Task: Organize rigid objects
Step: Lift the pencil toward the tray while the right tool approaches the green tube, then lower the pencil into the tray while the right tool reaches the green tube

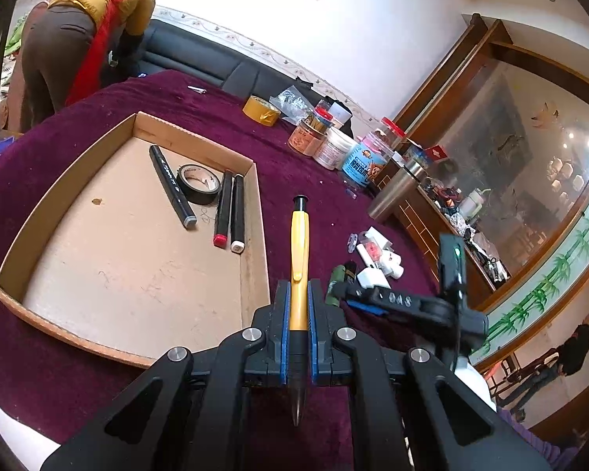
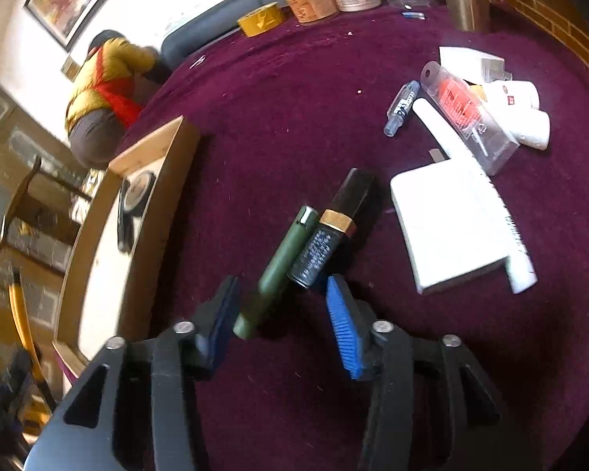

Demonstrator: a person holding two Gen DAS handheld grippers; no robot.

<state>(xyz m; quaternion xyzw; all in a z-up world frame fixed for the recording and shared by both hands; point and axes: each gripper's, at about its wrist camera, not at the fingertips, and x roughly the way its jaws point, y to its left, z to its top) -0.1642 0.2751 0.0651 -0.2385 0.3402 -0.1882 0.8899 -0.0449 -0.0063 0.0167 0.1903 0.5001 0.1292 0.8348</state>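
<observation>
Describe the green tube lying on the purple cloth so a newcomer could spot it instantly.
Start at the cardboard tray on the purple cloth. Just to its right, two tubes lie together, reaching between the open right gripper's pads. The green tube is the slimmer, matte olive one; its neighbour is black with a gold band.

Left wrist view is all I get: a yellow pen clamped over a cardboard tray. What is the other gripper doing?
Observer: The right gripper is open, low over the purple cloth, with the end of a green tube between its pads, not pressed.
Operator: Anything beside that tube?
Observer: A black tube with a gold band lies against it.
Operator: What else is close?
Observer: A flat white box lies to their right, with a clear packet with a red label behind it.
</observation>
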